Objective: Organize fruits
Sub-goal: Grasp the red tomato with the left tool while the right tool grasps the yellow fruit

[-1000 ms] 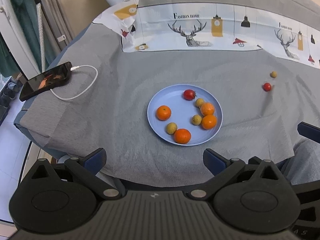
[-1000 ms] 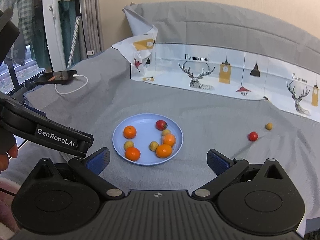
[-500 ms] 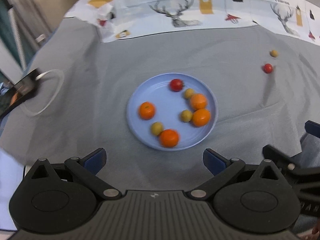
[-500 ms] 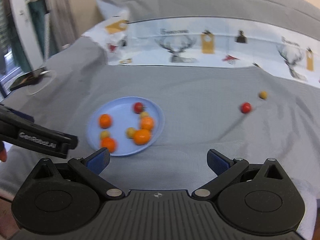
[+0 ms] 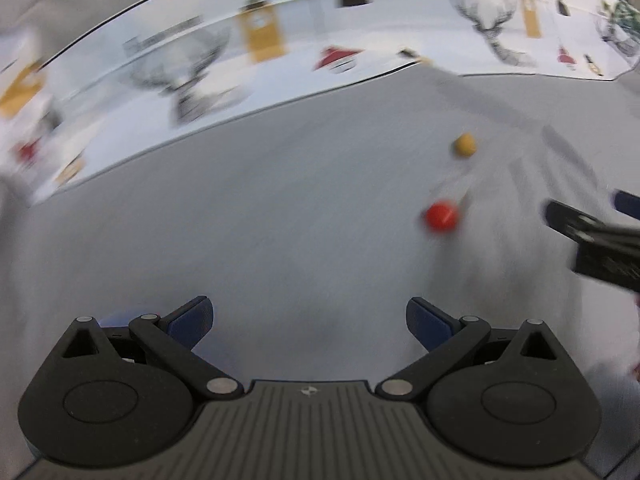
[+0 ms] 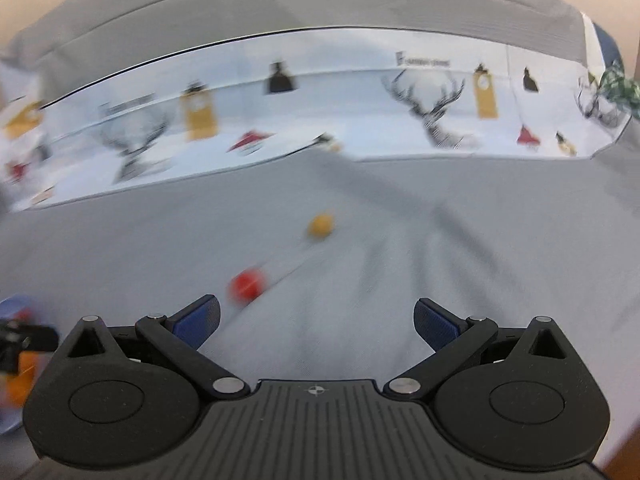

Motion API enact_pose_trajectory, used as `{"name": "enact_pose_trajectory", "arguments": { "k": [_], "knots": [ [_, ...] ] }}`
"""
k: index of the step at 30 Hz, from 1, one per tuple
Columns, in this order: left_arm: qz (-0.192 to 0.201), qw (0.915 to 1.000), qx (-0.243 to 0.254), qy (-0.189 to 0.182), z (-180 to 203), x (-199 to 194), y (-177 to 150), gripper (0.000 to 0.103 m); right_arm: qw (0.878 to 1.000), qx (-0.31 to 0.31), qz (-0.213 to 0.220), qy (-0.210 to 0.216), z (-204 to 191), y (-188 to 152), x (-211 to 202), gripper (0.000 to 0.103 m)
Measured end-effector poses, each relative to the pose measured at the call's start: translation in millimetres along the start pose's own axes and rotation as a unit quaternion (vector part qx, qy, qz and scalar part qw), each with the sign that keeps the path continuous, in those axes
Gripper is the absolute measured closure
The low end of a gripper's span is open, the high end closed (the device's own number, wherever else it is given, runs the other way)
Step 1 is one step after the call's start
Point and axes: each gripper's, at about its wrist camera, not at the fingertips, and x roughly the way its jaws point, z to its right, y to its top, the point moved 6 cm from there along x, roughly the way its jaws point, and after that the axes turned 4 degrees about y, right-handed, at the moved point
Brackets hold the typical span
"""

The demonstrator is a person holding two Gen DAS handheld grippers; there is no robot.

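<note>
A red tomato (image 5: 441,216) and a small yellow fruit (image 5: 464,145) lie loose on the grey cloth, ahead and to the right of my open, empty left gripper (image 5: 309,318). In the right wrist view the tomato (image 6: 247,283) lies just ahead of the left finger of my open, empty right gripper (image 6: 316,320), with the yellow fruit (image 6: 320,225) farther off. The blue plate (image 6: 14,305) with orange fruits shows only as a blurred sliver at the far left of that view. The right gripper's body (image 5: 600,240) enters the left wrist view from the right.
A white printed cloth with deer and lamps (image 6: 320,120) runs along the back of the grey cover (image 6: 440,240). Folds in the grey cloth run near the loose fruits. Both views are motion-blurred.
Both grippers have swung right and forward, off the plate. The two loose fruits are now much closer and near the middle of each view. The phone and cable have left view.
</note>
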Motion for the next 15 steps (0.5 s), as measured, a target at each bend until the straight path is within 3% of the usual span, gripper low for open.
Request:
{"name": "enact_pose_trajectory", "arguments": {
  "k": [4,8,11,13,15],
  "knots": [
    [-0.007,0.9993,0.029,-0.022,47.2,55.5,30.7,0.0,1.0,0.0,-0.008,0.012,32.6,23.0,81.9,0.001],
    [-0.024,0.9962,0.07,-0.047,79.7,101.5,41.0,0.0,0.998,-0.031,-0.028,0.037,38.6,28.2,153.7,0.001],
    [-0.026,0.9949,0.076,-0.062,86.9,125.4,42.3,0.0,0.996,-0.049,-0.033,0.066,26.5,23.3,187.9,0.001],
    [-0.023,0.9957,0.051,-0.074,82.0,131.5,42.6,0.001,0.994,-0.095,-0.003,0.051,17.3,21.6,199.2,0.001],
    [-0.017,0.9962,0.048,-0.071,81.0,131.4,41.6,0.003,0.994,-0.096,0.013,0.059,14.9,23.6,203.7,0.001]
  ]
}}
